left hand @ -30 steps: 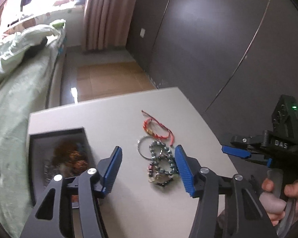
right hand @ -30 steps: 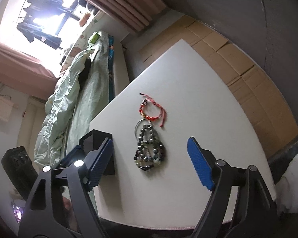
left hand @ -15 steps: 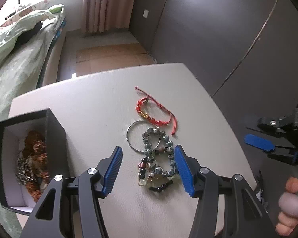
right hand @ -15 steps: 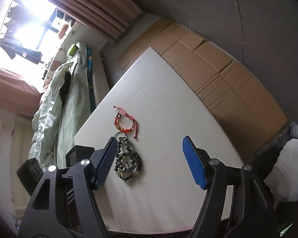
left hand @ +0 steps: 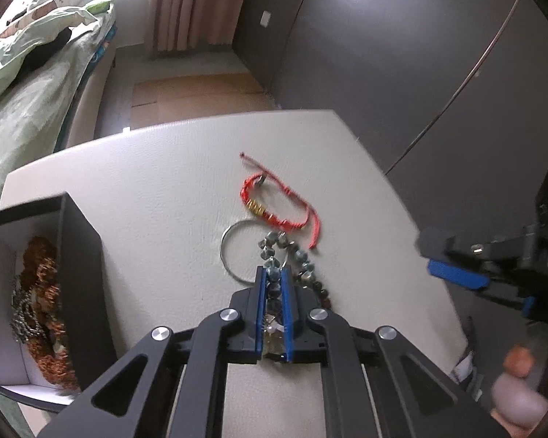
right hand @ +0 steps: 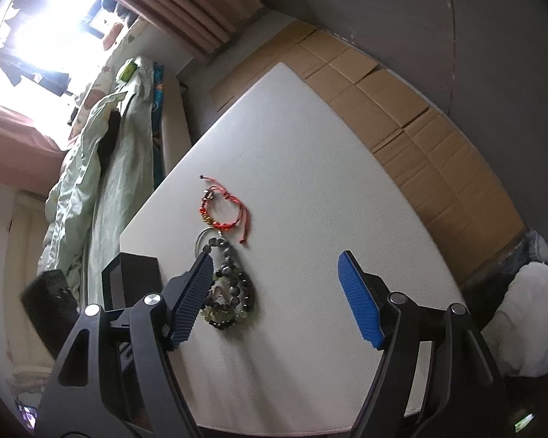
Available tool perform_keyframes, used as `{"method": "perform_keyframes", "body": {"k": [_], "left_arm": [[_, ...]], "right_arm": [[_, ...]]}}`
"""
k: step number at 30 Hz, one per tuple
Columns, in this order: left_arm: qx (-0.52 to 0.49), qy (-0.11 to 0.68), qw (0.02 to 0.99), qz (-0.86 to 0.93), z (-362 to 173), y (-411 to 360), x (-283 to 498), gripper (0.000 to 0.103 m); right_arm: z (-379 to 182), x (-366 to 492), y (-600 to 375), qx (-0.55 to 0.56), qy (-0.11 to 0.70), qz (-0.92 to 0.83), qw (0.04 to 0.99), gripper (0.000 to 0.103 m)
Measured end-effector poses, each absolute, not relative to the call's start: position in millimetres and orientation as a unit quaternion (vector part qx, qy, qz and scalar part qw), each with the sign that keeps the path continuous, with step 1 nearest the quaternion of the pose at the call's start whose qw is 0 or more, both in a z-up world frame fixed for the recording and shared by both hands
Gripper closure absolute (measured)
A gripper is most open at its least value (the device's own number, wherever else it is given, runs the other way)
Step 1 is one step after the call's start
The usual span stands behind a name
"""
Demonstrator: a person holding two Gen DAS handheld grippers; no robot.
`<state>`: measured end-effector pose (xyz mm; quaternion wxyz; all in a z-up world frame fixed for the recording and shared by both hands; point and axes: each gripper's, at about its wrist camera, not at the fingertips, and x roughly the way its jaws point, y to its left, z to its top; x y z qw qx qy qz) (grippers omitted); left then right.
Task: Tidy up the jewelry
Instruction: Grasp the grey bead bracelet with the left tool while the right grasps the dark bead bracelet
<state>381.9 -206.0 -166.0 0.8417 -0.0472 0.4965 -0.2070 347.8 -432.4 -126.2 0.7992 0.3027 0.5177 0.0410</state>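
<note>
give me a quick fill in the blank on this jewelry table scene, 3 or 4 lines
1. The left gripper has its blue pads closing on the dark ____ bracelet.
2. The red cord bracelet lies on the white ____, outside the box.
3. The black open box already holds ____ beaded jewelry.
4. The right gripper has its jaws ____, with nothing between them.

Missing words: beaded; table; orange-brown; open

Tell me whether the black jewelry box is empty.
Not empty. The open black box on the white table already holds a heap of orange-brown and silvery jewelry.
</note>
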Motion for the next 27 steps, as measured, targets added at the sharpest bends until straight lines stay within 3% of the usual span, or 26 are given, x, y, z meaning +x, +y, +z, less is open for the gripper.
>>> {"method": "perform_keyframes", "body": {"k": [7, 11, 16, 20, 27], "left_arm": [[-0.087, 0.478, 0.843, -0.233, -139, -191, 377, 0.097], [-0.098, 0.466, 0.845, -0.242, -125, -185, 373, 0.097], [-0.113, 0.452, 0.848, -0.252, -109, -174, 365, 0.097], [-0.122, 0.441, 0.851, -0.258, -97, -165, 359, 0.097], [-0.134, 0.43, 0.855, -0.258, -86, -147, 351, 0.097]], "right_arm": [[-134, 350, -430, 0.312, 0.524, 0.063, 0.79, 0.036], [-137, 352, -422, 0.304, 0.532, 0.074, 0.787, 0.047], [-141, 355, -407, 0.265, 0.545, 0.083, 0.791, 0.05], [-147, 359, -389, 0.226, 0.56, 0.093, 0.791, 0.063], [-155, 364, -356, 0.15, 0.575, 0.093, 0.799, 0.064]]}}
